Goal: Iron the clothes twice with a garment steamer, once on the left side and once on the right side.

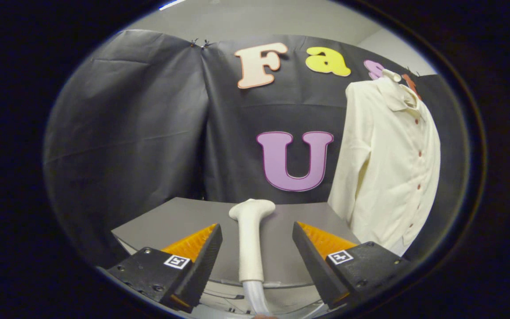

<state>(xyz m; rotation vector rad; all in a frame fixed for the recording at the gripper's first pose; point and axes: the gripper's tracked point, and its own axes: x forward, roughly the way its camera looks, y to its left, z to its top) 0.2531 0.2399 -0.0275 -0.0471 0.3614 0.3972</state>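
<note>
our gripper [257,248] is spread wide, fingers either side of the steamer [251,239] at bottom centre, not touching it. shirt [388,164] hangs at right. we'd best close squarely on the handle, mid-length, before lifting off the table [184,221].

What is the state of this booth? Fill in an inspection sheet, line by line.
Surface: grey table, bare around the steamer.
Job's things: white garment steamer lies on the table between the fingers, head pointing away; cream buttoned shirt hangs beyond, off the table's far corner.
Clutter: nothing seen.
Grippers: gripper open, fingers either side of the steamer handle, not touching it.
Cables: clear hose leaves the steamer's near end.
Surroundings: black cloth wall behind the table.
</note>
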